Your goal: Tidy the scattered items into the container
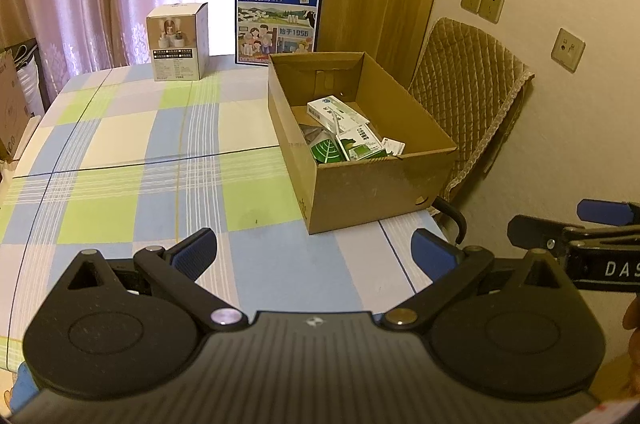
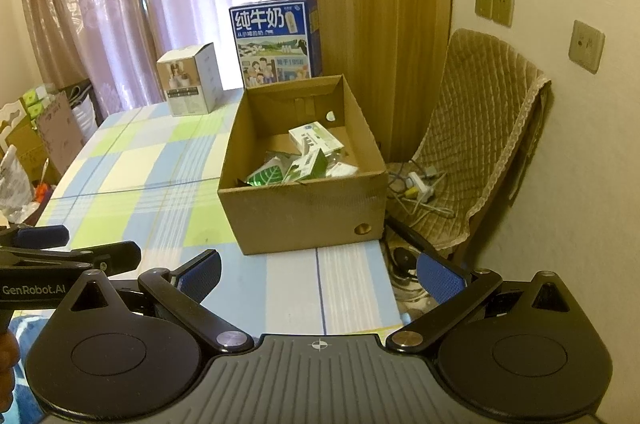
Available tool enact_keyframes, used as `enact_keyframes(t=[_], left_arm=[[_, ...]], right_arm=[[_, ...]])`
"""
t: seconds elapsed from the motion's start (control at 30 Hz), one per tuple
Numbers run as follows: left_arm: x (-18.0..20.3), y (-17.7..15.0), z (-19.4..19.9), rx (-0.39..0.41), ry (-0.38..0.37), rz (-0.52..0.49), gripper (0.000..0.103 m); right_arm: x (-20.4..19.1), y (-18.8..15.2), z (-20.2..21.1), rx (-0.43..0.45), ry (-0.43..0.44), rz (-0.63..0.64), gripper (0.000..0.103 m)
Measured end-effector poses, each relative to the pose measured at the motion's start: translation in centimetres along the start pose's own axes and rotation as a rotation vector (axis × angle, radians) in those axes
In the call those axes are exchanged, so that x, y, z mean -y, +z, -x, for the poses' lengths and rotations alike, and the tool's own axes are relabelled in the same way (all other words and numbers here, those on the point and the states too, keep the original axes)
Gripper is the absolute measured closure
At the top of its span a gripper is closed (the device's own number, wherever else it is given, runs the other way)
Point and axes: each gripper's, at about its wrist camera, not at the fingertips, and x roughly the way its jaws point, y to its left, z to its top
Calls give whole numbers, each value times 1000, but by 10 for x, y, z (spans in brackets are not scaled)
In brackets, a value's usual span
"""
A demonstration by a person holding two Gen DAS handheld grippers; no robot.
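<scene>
The left hand-held gripper with black arms and blue finger pads (image 1: 314,254) hangs low over the near edge of the table covered in a blue, green and cream checked cloth (image 1: 132,152), its jaws spread wide with nothing between them. The right gripper of the same build (image 2: 318,274) sits beside it, equally wide apart and empty, one pad over the cloth and the other past the table's right edge. Each gripper shows at the margin of the other's view. The open brown cardboard box (image 1: 372,184) stands on the right side of the table, ahead of both grippers and well apart from them. Inside it lie a white and green carton (image 1: 334,110), a green packet with a white leaf pattern (image 1: 326,152) and several smaller white and green packs, though their exact number is hard to make out in the jumble. Behind the box, at the far edge of the table, stands a tall blue milk case with Chinese lettering (image 1: 278,18), and left of that a small white product box (image 1: 178,42). A chair with a quilted tan cover (image 2: 480,128) stands against the wall to the right of the table.
</scene>
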Motion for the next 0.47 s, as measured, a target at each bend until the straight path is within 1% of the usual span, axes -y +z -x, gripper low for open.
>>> enact_keyframes(t=[0.27,0.47], left_arm=[[0,-2,-4,-12,3,2,1],[-1,-7,-4,3,4,-13,1]], right_arm=[[1,-5,-3,-11,-1,-5,2],[-2,-8,-7,-22,1,-2,2]])
